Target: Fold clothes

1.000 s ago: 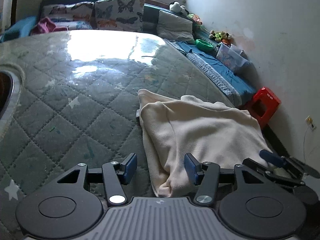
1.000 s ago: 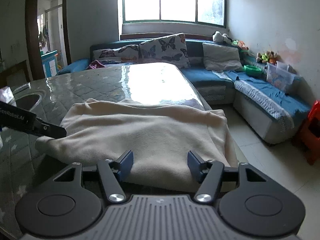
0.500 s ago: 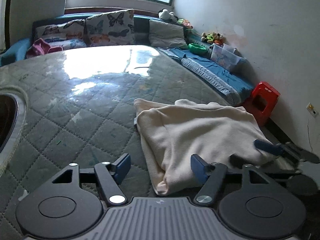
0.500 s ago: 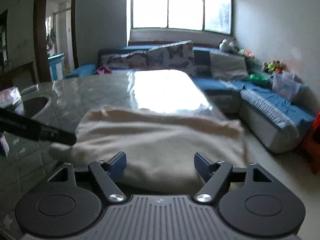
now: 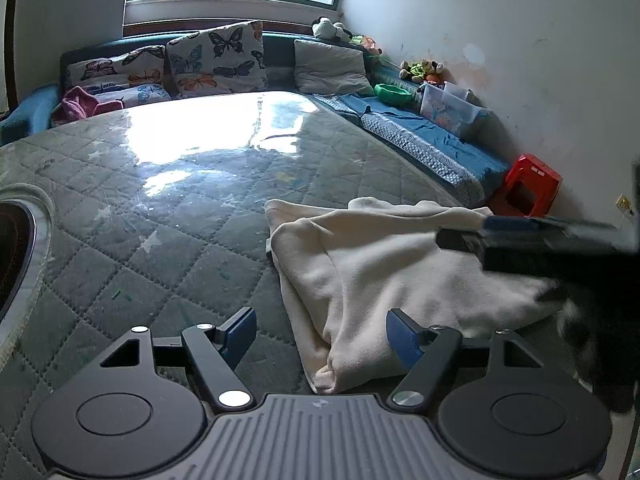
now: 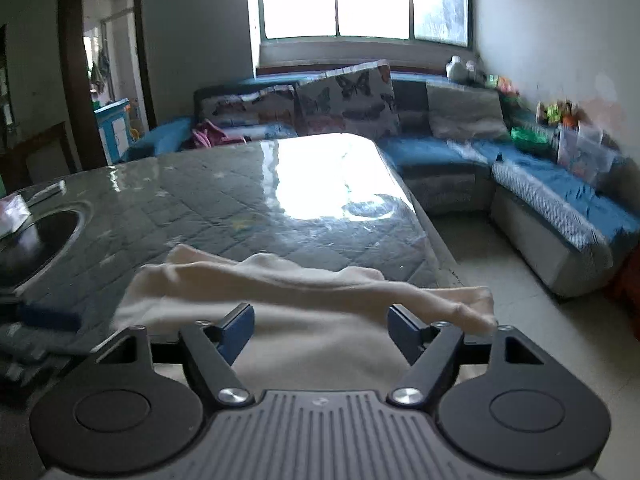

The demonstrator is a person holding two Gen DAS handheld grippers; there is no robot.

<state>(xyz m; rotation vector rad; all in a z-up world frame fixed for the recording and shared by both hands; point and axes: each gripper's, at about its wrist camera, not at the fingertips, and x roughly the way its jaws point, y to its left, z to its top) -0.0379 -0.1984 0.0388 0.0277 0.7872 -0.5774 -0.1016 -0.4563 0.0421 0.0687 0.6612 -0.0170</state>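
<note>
Left gripper jaws wide, just been opening, a cloth corner lying between them unpinched. Right gripper jaws apart too, just narrowing, cloth beneath, not clamped. One cream cloth, folded, at the table's near edge. Beyond, two butterfly cushions, one grey; one clear bin, contents unclear; one red stool.

No legible text, label, brand, number or sign anywhere in either wrist view.
</note>
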